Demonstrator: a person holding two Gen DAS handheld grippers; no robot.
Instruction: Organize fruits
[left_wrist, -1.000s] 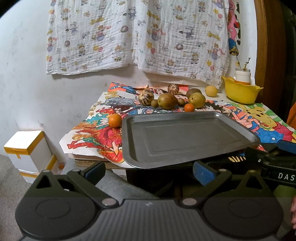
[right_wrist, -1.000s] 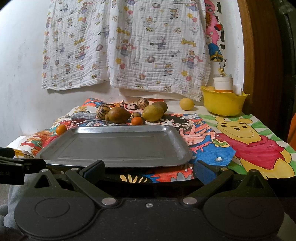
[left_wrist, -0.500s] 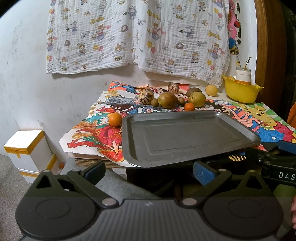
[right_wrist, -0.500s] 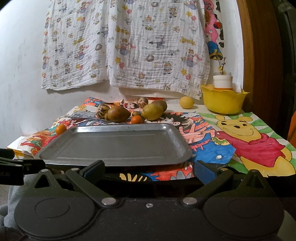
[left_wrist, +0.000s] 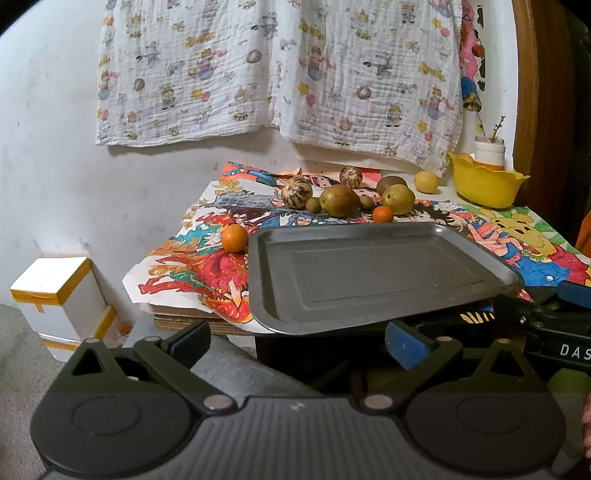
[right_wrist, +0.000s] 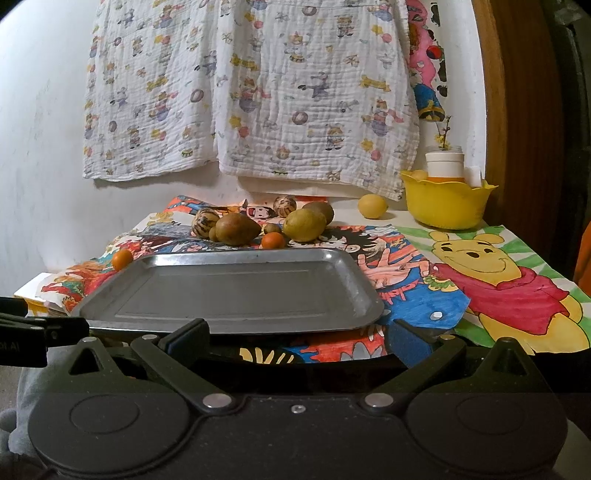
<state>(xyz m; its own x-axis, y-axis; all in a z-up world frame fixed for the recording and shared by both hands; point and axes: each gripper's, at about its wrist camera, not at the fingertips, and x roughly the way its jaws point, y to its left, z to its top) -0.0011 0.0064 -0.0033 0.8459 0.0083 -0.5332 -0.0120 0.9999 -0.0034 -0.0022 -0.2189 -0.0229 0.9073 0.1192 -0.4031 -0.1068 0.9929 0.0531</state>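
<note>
Fruits sit in a loose cluster on the desk (right_wrist: 480, 221), just behind the far rim of the empty grey rectangular metal tray (right_wrist: 236, 291): a brown-green pear-shaped fruit (right_wrist: 235, 229), a yellow-green pear (right_wrist: 303, 225), a brown kiwi-like fruit (right_wrist: 322, 209) behind it, two striped brown round fruits (right_wrist: 204, 222) (right_wrist: 284, 206), and a small orange citrus (right_wrist: 273, 240) almost touching the tray rim. Two small brown round fruits lie among them. A second small orange (right_wrist: 122, 259) sits off the tray's far-left corner, just beside it. A round yellow fruit (right_wrist: 372, 206) lies well behind the tray to the right, near the yellow scalloped plastic bowl (right_wrist: 445, 205), which holds a white-capped jar.

Tray rests on colourful cartoon drawing sheets (right_wrist: 495, 288) covering the desk; its near edge overhangs the desk front. A printed white muslin cloth (right_wrist: 251, 92) hangs on the wall behind the tray.

Left gripper (left_wrist: 297, 338) hovers short of the tray's near edge, fingers spread wide, holding nothing. Right gripper (right_wrist: 297, 336), same: fingers wide apart, empty, just in front of the tray's near rim.

White box with yellow tape (left_wrist: 59, 291) on the floor, left of the tray.
</note>
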